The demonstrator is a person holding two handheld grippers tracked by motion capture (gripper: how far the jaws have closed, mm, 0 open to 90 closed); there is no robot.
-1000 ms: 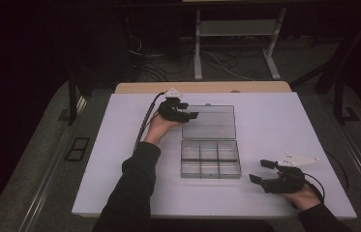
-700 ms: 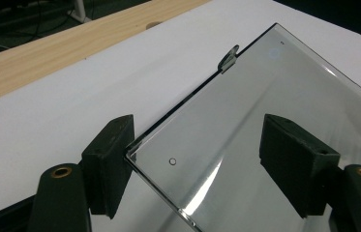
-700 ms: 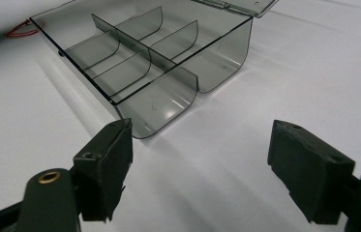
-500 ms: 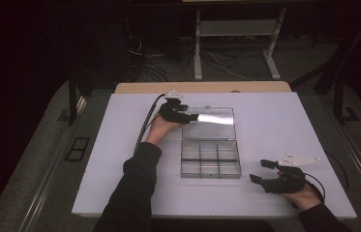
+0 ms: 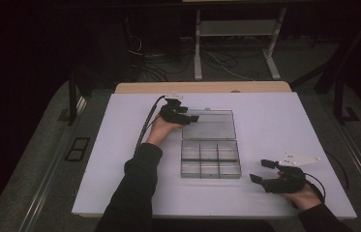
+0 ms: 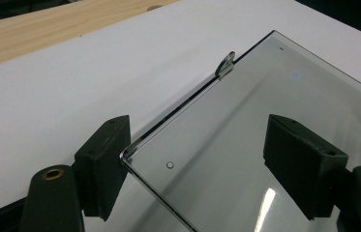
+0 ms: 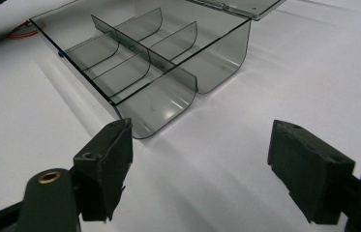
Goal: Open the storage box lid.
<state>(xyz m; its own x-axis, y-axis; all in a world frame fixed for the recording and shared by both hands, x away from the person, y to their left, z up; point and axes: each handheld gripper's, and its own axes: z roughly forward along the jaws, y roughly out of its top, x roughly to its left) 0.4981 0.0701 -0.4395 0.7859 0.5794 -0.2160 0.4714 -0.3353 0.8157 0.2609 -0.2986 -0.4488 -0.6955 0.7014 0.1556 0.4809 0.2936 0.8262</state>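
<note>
Your left gripper (image 5: 191, 117) has just been spreading its tongs while the lid (image 5: 210, 124) drops flat toward the table's (image 5: 275, 121) far edge; its corner sits between them, ungripped. The compartment box (image 5: 210, 159) lies mid-table. Your right gripper (image 5: 260, 172), near the front right corner, stands spread, empty.

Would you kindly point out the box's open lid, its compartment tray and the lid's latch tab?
open lid (image 5: 213, 124), high view, middle of the panel.
compartment tray (image 5: 210, 158), high view, centre divider.
latch tab (image 6: 225, 65), left gripper view, tab face.
</note>
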